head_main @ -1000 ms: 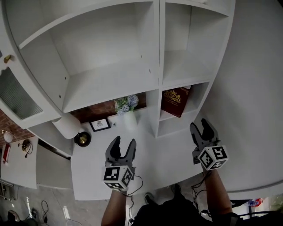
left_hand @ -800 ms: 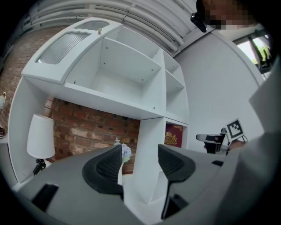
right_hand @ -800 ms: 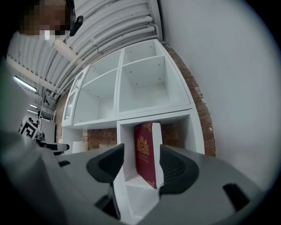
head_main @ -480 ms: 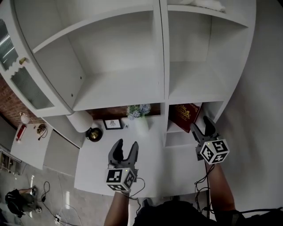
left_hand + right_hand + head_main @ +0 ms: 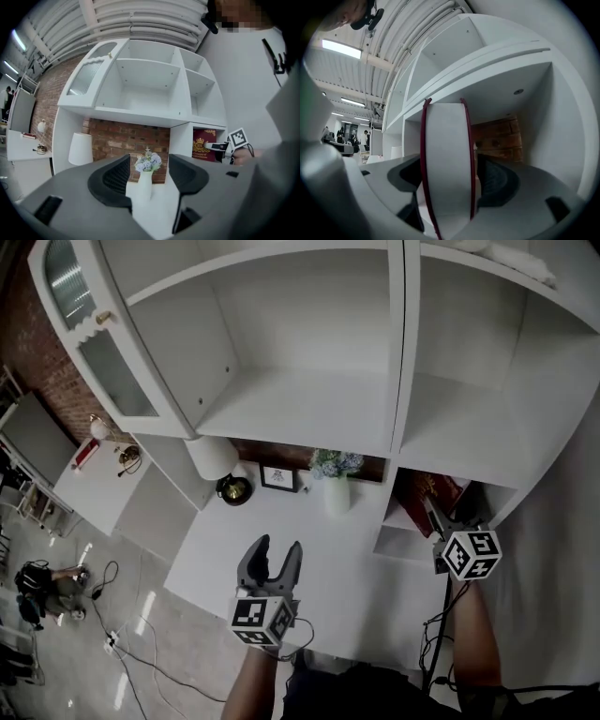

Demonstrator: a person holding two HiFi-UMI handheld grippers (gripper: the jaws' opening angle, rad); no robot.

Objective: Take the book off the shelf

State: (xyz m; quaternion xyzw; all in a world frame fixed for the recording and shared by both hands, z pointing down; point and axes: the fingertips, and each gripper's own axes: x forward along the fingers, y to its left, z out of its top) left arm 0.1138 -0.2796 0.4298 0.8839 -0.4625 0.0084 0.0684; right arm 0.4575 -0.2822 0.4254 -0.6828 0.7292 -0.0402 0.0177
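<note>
The dark red book (image 5: 433,495) with gold print stands leaning in the low right cubby of the white shelf unit (image 5: 309,413). My right gripper (image 5: 437,517) reaches into that cubby. In the right gripper view the book's white page edge (image 5: 447,154) fills the space between the two jaws, red covers on either side. The jaws are opening and the pads stand just off the covers. My left gripper (image 5: 277,555) hovers open and empty over the white desk (image 5: 281,521). From the left gripper view the book (image 5: 203,144) and the right gripper (image 5: 216,146) show at the right.
A white vase of pale blue flowers (image 5: 337,482) stands on the desk beside the cubby wall. A small framed picture (image 5: 278,478), a black round ornament (image 5: 233,489) and a white lamp shade (image 5: 212,457) sit further left. A glass cabinet door (image 5: 98,343) hangs open at upper left.
The right gripper has moved forward into the low cubby, up to the book, which now sits between its jaws. The left gripper has barely moved. My head view has shifted rightward.
</note>
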